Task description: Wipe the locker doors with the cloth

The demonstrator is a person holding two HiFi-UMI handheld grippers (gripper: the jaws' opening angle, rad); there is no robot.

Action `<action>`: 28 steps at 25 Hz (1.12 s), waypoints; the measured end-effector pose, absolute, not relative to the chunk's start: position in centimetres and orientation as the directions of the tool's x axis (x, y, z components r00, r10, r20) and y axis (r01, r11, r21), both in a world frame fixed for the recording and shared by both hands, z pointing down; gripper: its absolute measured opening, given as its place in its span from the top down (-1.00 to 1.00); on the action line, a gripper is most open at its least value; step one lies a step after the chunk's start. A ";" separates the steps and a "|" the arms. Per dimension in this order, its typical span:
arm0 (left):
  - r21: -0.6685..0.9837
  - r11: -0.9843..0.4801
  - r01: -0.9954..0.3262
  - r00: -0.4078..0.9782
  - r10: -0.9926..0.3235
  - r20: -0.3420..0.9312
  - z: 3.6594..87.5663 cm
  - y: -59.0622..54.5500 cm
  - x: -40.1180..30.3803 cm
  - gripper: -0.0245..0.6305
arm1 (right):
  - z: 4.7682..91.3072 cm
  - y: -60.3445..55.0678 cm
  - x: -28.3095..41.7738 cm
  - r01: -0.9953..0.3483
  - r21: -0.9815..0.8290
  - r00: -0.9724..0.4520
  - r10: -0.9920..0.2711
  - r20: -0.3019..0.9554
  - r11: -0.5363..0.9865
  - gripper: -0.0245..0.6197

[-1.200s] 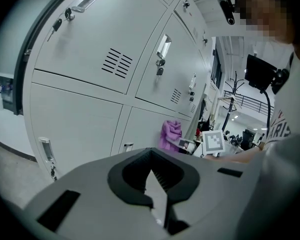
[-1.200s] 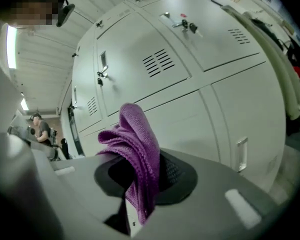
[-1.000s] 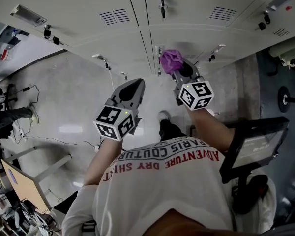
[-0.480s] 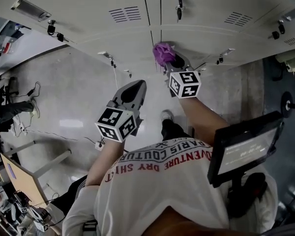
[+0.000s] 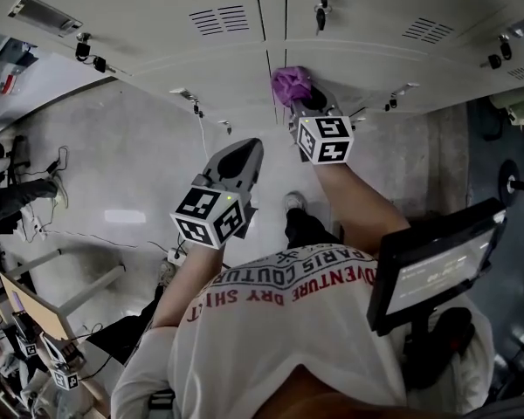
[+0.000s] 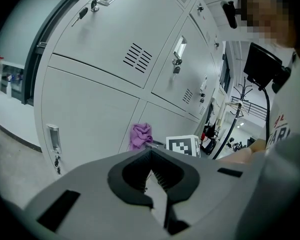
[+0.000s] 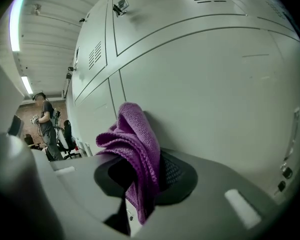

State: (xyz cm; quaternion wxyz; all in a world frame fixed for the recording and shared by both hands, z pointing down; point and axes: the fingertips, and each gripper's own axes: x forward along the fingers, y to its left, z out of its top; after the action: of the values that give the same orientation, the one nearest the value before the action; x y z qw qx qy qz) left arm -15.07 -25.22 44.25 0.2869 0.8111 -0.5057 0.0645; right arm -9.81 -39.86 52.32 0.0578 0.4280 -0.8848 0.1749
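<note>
Clamped in the right hand-held gripper (image 7: 140, 176) and pressed against a grey locker door (image 7: 215, 84), beside the seam between doors: purple cloth (image 7: 135, 139). Held back from the lockers, jaws together and empty: left hand-held gripper (image 6: 152, 171).

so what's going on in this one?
A person faces a bank of pale grey metal lockers with a gripper in each hand. The right gripper is shut on a crumpled purple cloth, which looks held against a lower locker door, close to the seam between two doors. The left gripper hangs back from the lockers, jaws together with nothing between them.
</note>
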 end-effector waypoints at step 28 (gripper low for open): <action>0.415 -0.420 -0.807 0.579 -0.698 0.420 45.9 -25.2 -8.5 0.92 | 52.2 -43.6 12.3 -0.939 -0.191 -0.330 -0.910 0.253 0.287 0.70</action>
State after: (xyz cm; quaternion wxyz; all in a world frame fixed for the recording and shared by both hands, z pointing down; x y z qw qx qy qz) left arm -8.53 -25.23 45.88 0.2969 0.8376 -0.4494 0.0916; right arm 12.31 -43.63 52.24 0.0474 0.5770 -0.8008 0.1535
